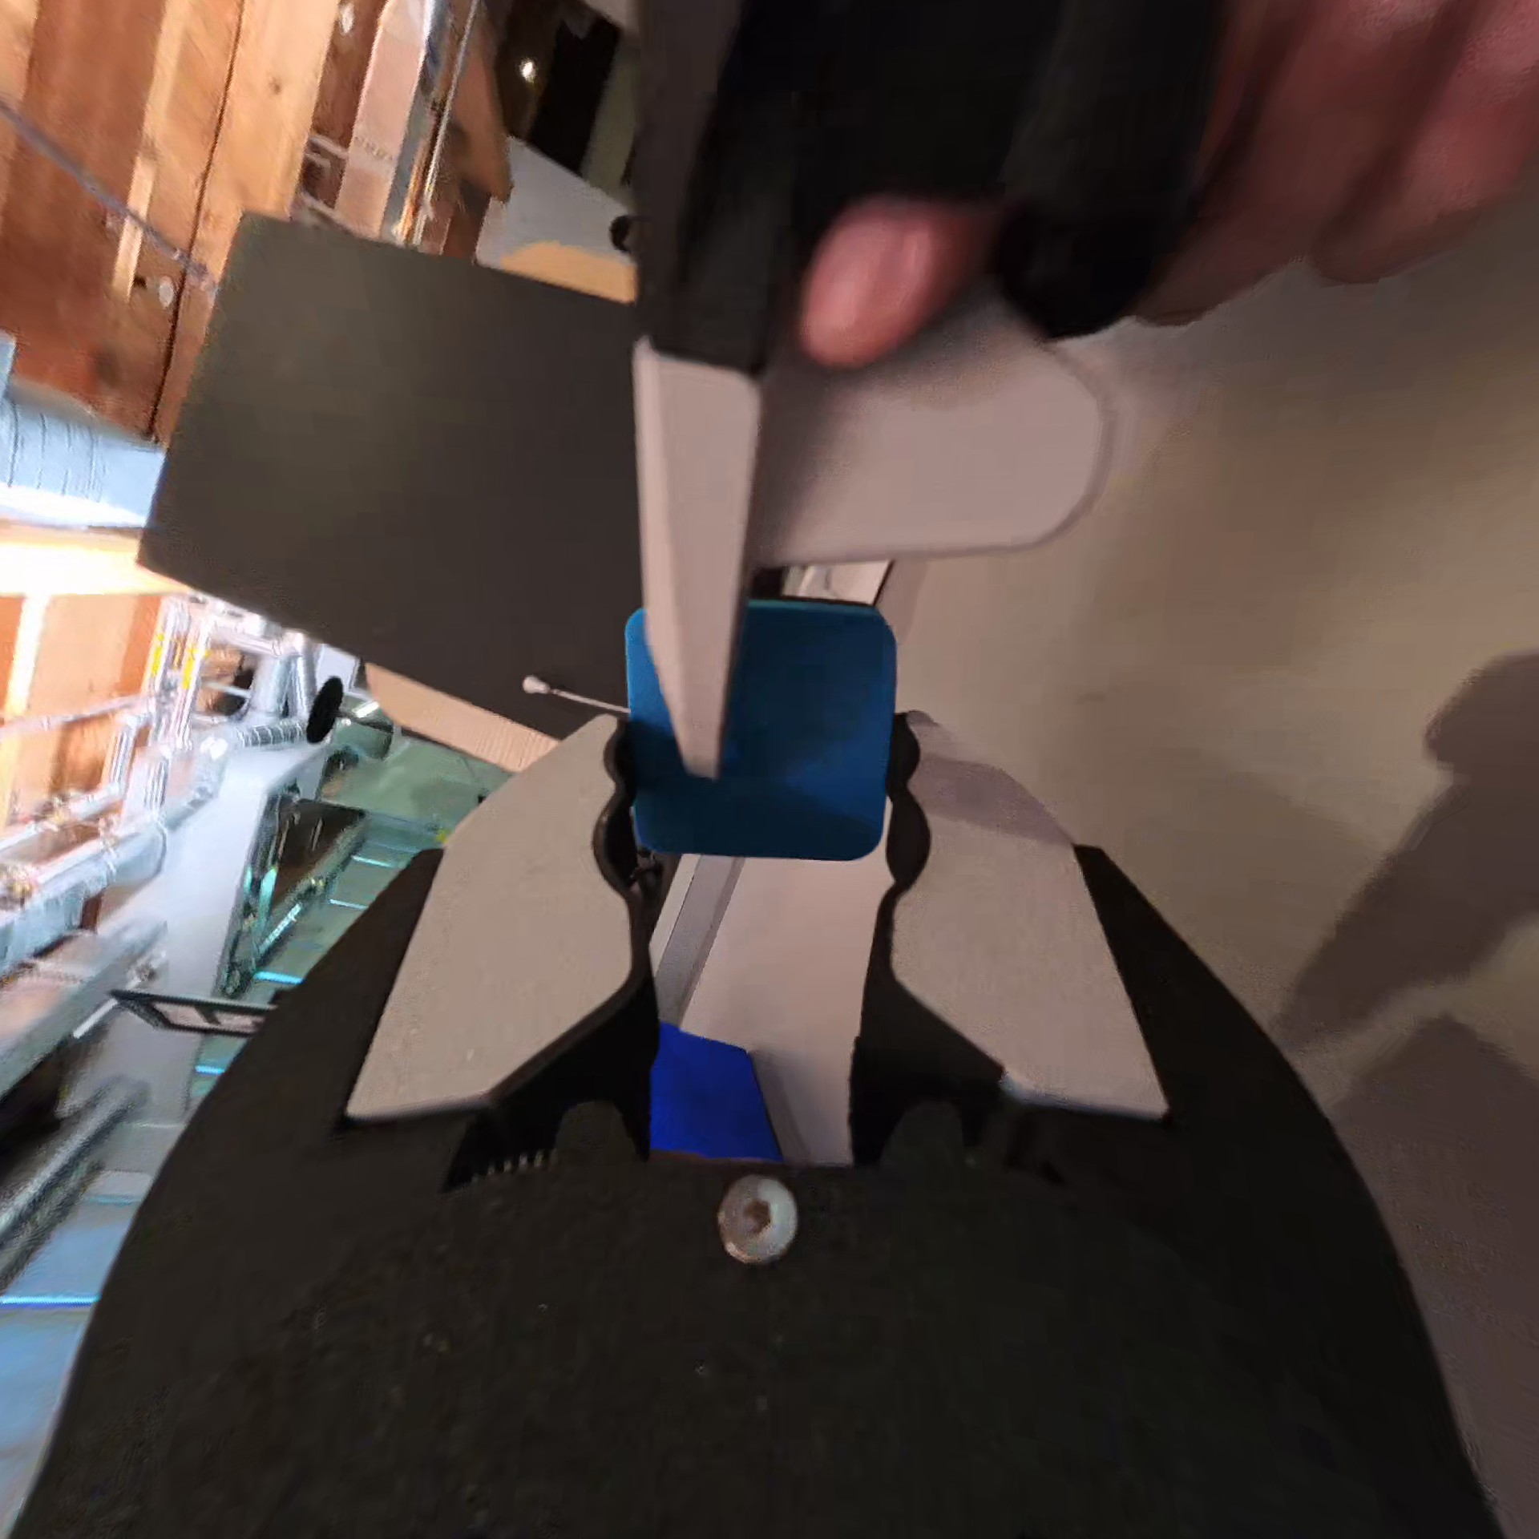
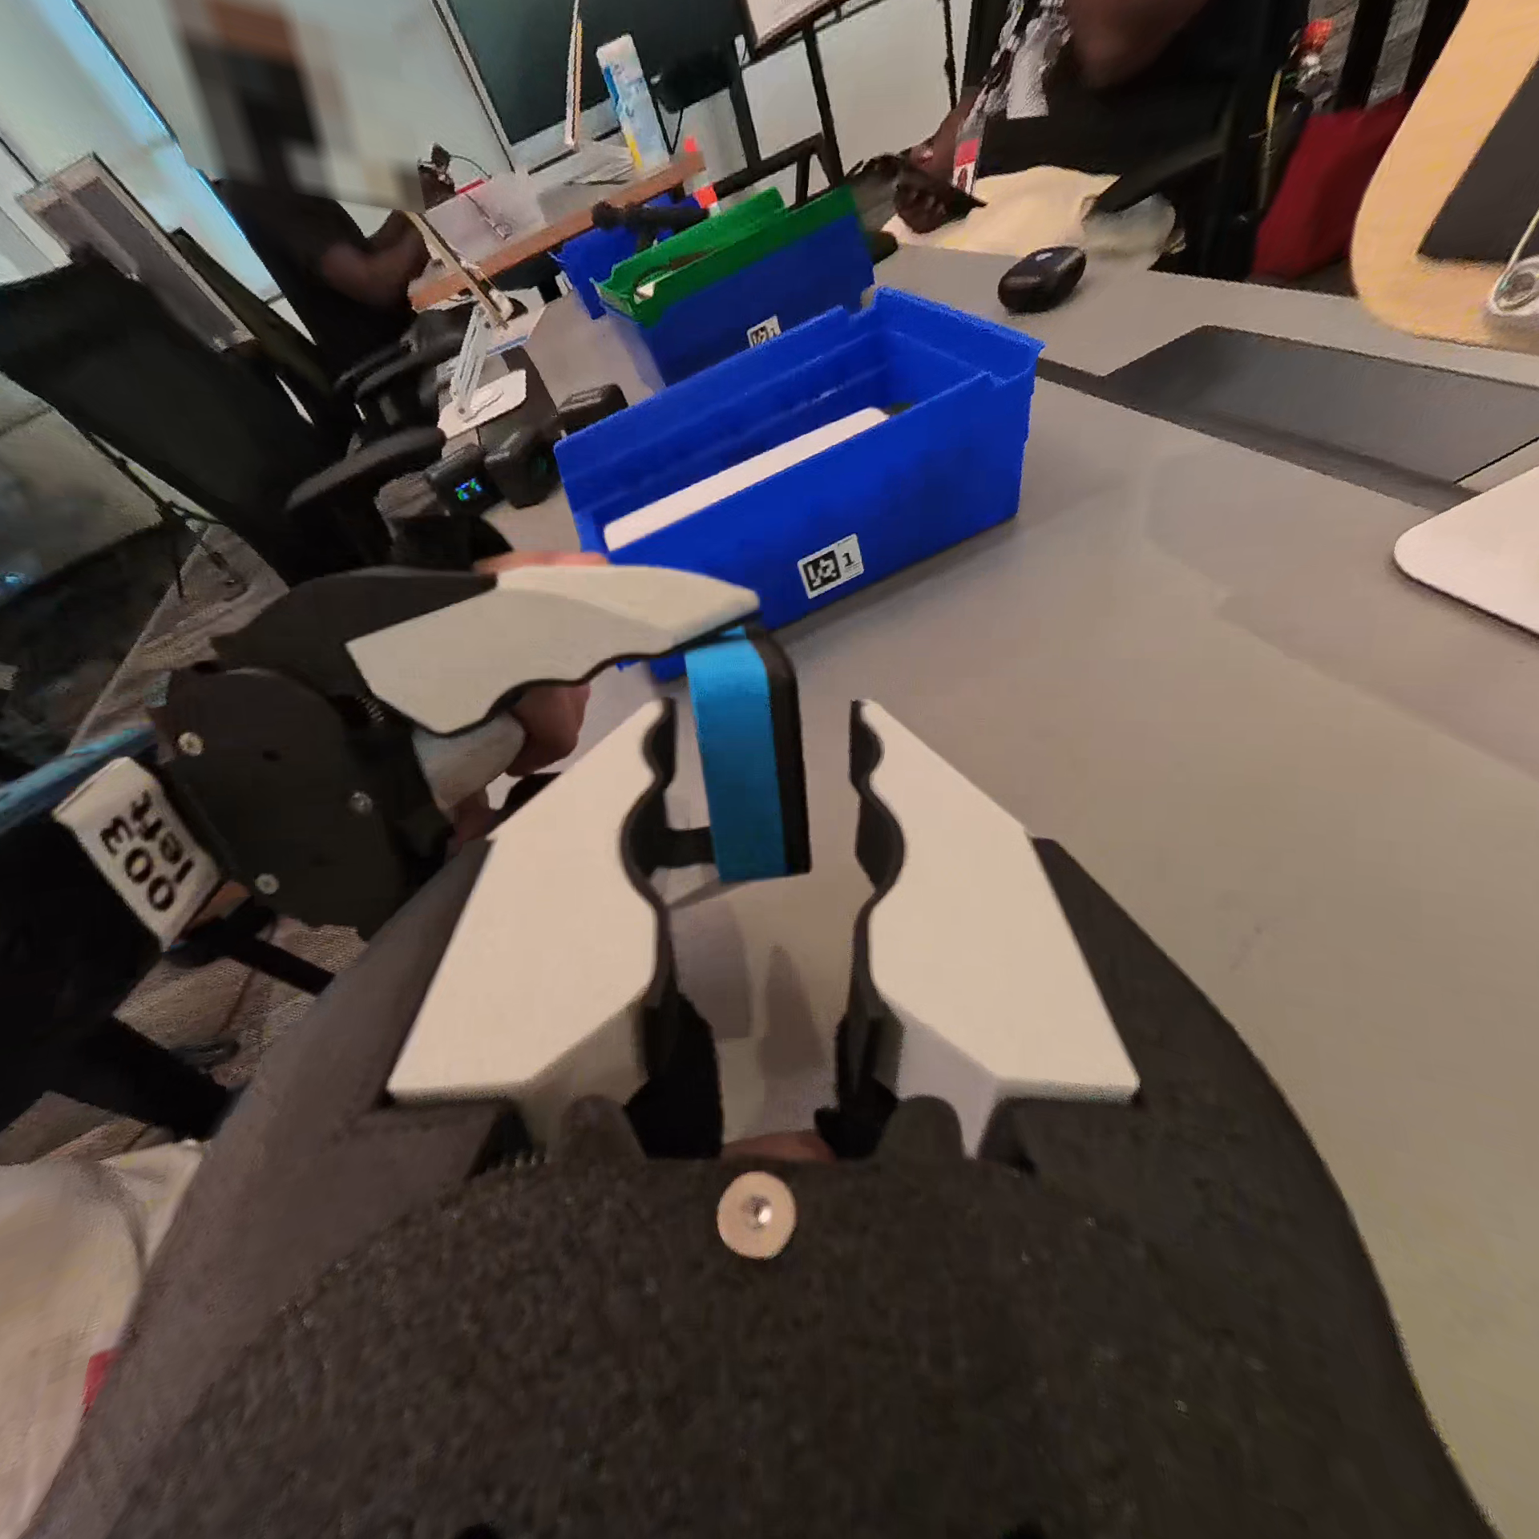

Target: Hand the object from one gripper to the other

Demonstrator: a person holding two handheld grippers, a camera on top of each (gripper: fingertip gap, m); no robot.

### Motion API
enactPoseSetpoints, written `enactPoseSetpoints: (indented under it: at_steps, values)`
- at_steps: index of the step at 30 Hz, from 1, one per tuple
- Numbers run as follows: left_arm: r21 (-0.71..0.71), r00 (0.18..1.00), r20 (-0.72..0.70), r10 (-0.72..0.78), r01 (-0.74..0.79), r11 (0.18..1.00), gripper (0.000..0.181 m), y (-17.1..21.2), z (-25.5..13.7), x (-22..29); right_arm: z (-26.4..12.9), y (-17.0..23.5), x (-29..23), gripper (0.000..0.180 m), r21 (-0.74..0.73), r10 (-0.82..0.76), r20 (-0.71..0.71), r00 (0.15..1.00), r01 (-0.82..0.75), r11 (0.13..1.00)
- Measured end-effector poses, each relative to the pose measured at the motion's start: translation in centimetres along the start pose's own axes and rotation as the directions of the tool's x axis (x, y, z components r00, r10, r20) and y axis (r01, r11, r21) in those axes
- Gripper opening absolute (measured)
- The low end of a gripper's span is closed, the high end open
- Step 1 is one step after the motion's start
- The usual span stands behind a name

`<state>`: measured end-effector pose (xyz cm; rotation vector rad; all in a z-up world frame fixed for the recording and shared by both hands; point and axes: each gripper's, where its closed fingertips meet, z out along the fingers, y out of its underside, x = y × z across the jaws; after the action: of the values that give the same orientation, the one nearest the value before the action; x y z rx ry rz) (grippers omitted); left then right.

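Left wrist view: the left gripper (image 1: 759, 783) is clamped on a blue square block (image 1: 791, 749), its black inner pads pressed against the block's two opposite edges, with the block held in the air. The right gripper (image 1: 708, 666) enters from above the block; one grey finger (image 1: 695, 583) lies across the block's near face, the second cannot be made out beyond it. A person's hand (image 1: 1083, 166) holds that gripper's black body, above the block. Right wrist view: the right gripper (image 2: 759, 774) stands with its fingers apart, one on either side of the block (image 2: 745, 758) and clear of it, with visible gaps on both sides. The block shows edge-on here, a blue face backed by a black layer. The left gripper (image 2: 716, 633) reaches in from the left of the block and grips it at its upper end. Beyond the block, a blue bin (image 2: 958, 491) sits on a grey table (image 2: 1207, 708), with a white item (image 2: 749, 483) lying inside it. Further behind the block stands a second blue bin (image 2: 749, 300).
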<state>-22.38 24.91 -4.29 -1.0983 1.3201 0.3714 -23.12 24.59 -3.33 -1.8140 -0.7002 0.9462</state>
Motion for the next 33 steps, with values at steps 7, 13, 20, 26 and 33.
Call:
enactPoseSetpoints:
  at_steps: [7,13,20,26,33]
  values:
    - [-0.015,0.995,-0.040,-0.095,0.095,0.995,0.059,0.3,-0.7,2.3,-0.4,2.0,0.0,0.022,0.007,-0.047,0.067,0.997,0.047,0.999]
    - [-0.147,0.509,-0.377,-0.774,0.792,0.592,0.053,2.6,-3.6,7.0,-3.5,1.2,3.0,0.021,0.305,0.135,0.117,0.984,-0.165,0.938]
    - [-0.189,0.034,-0.591,-0.806,0.965,0.180,0.055,1.6,-3.1,3.6,-4.5,0.2,3.7,0.022,0.403,0.101,0.147,0.984,-0.153,0.903]
    - [-0.176,-0.006,-0.706,-0.709,0.970,0.167,0.052,0.8,-1.8,1.7,-1.8,0.1,2.3,0.022,0.307,0.144,0.394,0.908,-0.277,0.911]
    - [-0.149,0.063,-0.797,-0.600,0.943,0.297,0.025,-1.2,0.0,0.4,-1.1,-2.3,0.9,0.022,0.254,0.072,0.450,0.890,-0.205,0.945]
